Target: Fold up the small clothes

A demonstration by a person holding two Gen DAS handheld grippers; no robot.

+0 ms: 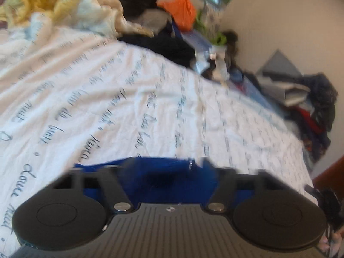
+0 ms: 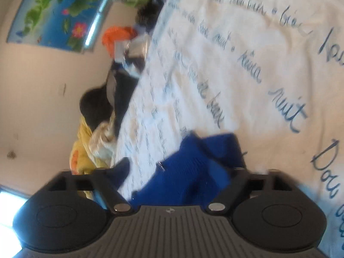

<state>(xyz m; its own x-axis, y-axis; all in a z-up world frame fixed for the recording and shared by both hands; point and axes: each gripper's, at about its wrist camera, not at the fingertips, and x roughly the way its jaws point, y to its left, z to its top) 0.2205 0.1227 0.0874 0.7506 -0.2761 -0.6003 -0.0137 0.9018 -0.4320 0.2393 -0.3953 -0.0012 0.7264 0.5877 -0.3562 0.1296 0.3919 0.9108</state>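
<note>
Both views are pretty smeared with blur, but here's what I can make out. The left gripper [image 1: 169, 172] has its jaws spread wide, and a bright blue garment [image 1: 163, 178] sits right up against its front between the two arms; I can't see the fingertips, so no telling if anything presses on the cloth. Same story for the right gripper [image 2: 178, 172]: jaws standing wide apart, with the blue garment [image 2: 193, 167] bunched in a rumpled heap just ahead of it and partly between the arms.

The garment lies on a bed covered with a white sheet [image 1: 129, 99] printed with blue handwritten script. Along the far edge of the bed there's a messy pile of clothes [image 1: 137, 6], with yellow, cream, black and grey pieces, plus something bright orange [image 1: 180, 10] beside it. More dark clothing [image 1: 309, 107] is heaped by the wall on the right of the left wrist view. In the right wrist view a poster [image 2: 60, 13] with green leaves and pink flowers on blue hangs on the beige wall.
</note>
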